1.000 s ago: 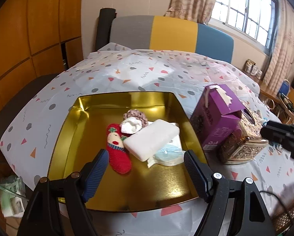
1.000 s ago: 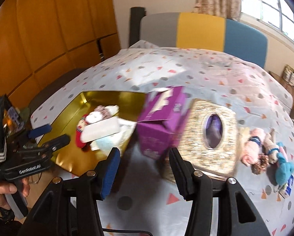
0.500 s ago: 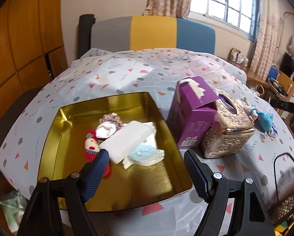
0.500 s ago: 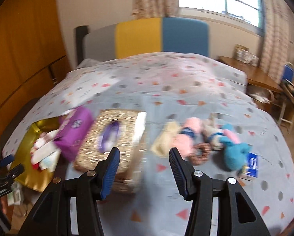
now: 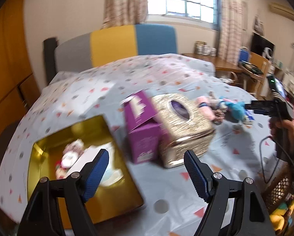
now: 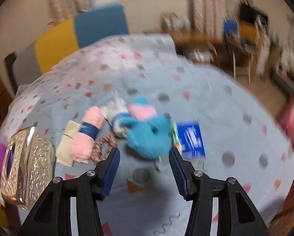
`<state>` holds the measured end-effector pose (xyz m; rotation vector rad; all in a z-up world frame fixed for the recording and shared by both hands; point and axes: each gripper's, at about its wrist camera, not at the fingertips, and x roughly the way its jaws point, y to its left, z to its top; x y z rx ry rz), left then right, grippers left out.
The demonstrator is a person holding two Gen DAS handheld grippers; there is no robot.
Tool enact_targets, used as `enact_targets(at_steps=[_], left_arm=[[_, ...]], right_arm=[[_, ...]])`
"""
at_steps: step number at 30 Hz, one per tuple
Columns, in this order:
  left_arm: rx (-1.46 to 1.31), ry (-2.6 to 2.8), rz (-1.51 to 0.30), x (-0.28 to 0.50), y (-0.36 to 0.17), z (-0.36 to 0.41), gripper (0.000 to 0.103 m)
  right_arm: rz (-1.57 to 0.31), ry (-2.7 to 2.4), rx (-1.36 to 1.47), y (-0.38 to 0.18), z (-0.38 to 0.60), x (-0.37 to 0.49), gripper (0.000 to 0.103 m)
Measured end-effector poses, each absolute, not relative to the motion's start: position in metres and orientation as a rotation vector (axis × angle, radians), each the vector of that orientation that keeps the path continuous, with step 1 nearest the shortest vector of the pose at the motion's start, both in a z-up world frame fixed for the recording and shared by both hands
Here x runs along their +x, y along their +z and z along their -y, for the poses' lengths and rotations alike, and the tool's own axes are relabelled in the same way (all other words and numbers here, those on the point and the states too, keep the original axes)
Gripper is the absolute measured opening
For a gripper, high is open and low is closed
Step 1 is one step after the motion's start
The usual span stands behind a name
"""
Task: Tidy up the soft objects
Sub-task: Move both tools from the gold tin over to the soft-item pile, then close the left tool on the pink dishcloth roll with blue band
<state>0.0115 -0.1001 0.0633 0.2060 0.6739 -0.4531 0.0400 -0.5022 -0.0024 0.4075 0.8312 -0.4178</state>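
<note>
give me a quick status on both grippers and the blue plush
Both grippers open, empty. Right gripper lined up on blue plush, not touching. Blue packet and scrunchie flank it.

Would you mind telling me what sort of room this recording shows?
Most likely a home bedroom: a bed with a patterned sheet and padded headboard, a curtained window, and a wooden desk alongside.

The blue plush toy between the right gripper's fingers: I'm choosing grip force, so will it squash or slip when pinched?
The blue plush toy looks stuffed and fuzzy, so it probably squashes rather than slips. Likely light for its bulk. The right gripper is open around its lower end; a pinch there may let the rest droop.
</note>
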Motion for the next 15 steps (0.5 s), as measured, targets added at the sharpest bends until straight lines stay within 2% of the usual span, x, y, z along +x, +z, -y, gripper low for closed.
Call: enact_targets(at_steps=[7, 15], left_arm=[[0.290, -0.589, -0.619, 0.018, 0.084, 0.163, 0.079], [0.294, -0.700, -0.724, 0.051, 0.084, 0.229, 0.078]], right_arm=[[-0.815, -0.439, 0.537, -0.007, 0.522, 0.027, 0.053], [-0.825, -0.424, 0.597, -0.011, 0.528, 0.027, 0.053]])
